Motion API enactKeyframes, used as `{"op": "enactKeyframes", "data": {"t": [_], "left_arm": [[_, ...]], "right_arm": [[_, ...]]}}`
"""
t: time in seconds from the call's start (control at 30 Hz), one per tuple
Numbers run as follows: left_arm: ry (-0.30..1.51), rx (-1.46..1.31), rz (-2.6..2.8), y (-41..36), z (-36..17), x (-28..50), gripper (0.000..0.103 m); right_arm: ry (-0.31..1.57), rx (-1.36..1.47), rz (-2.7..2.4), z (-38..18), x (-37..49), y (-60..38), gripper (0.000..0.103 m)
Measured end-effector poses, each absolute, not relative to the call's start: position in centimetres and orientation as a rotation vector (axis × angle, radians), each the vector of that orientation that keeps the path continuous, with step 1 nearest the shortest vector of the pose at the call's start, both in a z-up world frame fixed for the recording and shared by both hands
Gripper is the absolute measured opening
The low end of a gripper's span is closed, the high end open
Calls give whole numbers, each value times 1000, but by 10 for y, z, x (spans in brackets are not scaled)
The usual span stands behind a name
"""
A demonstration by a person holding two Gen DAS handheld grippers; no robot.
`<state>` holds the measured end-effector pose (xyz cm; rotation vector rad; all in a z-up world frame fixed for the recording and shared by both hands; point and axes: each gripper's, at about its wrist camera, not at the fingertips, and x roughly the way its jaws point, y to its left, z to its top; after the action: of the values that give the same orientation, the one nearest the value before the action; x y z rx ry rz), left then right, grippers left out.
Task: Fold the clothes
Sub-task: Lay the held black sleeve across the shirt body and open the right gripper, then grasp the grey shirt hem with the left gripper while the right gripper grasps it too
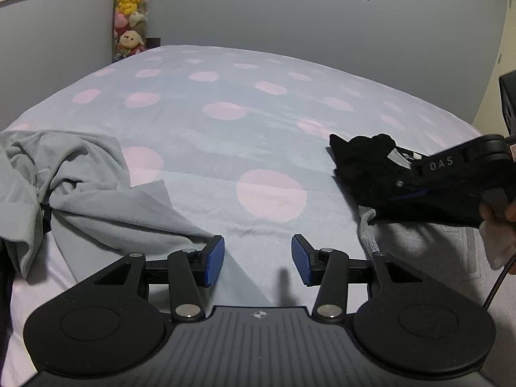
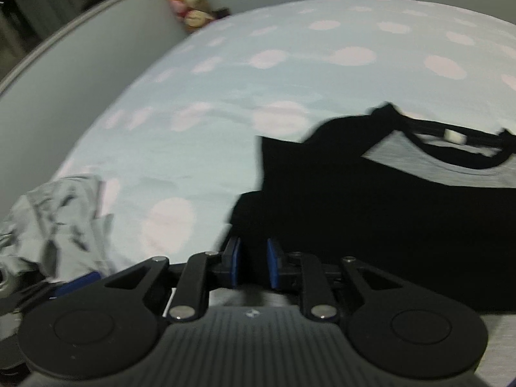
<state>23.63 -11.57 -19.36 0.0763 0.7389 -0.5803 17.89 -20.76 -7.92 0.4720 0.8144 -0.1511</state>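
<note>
A black garment (image 2: 354,200) lies folded on the bed at the right, on top of a grey garment (image 2: 451,161). My right gripper (image 2: 253,264) has its jaws narrowed around the black garment's near edge; blue pads (image 2: 272,264) show a small gap. It also shows in the left wrist view (image 1: 403,174), over the black garment (image 1: 361,161). My left gripper (image 1: 258,259) is open and empty, low over the bed. A crumpled light grey garment (image 1: 64,174) lies at the left, also in the right wrist view (image 2: 54,219).
The bed (image 1: 242,122) has a pale blue cover with pink dots. A column of plush toys (image 1: 130,13) hangs at the far left corner. Grey walls stand behind. A dark box (image 1: 508,96) sits at the right edge.
</note>
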Motion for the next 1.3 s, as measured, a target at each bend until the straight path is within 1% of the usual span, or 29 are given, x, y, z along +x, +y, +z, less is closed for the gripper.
{"op": "enactKeyframes", "data": {"t": [0.13, 0.33, 0.53, 0.67, 0.9, 1.0, 1.1, 1.2, 1.3], "left_arm": [[735, 78, -585, -115, -194, 236, 45], [726, 74, -620, -116, -190, 232, 45], [721, 127, -664, -123, -184, 218, 45], [704, 175, -712, -128, -176, 199, 45], [749, 243, -810, -142, -170, 158, 45], [760, 291, -856, -153, -163, 140, 45], [790, 326, -905, -158, -158, 121, 45], [825, 373, -942, -155, -155, 102, 46], [817, 474, -976, -151, -150, 82, 46]], "right_arm": [[817, 465, -140, -76, 179, -200, 23], [776, 503, -149, -62, 139, -213, 23], [764, 544, -234, -54, 62, -236, 24], [775, 579, -302, -58, -2, -247, 27], [810, 660, -440, -66, -104, -253, 31], [826, 647, -479, -63, -136, -250, 33], [874, 604, -492, -56, -160, -244, 34], [939, 491, -472, -50, -174, -230, 37], [982, 349, -391, -44, -191, -211, 38]]}}
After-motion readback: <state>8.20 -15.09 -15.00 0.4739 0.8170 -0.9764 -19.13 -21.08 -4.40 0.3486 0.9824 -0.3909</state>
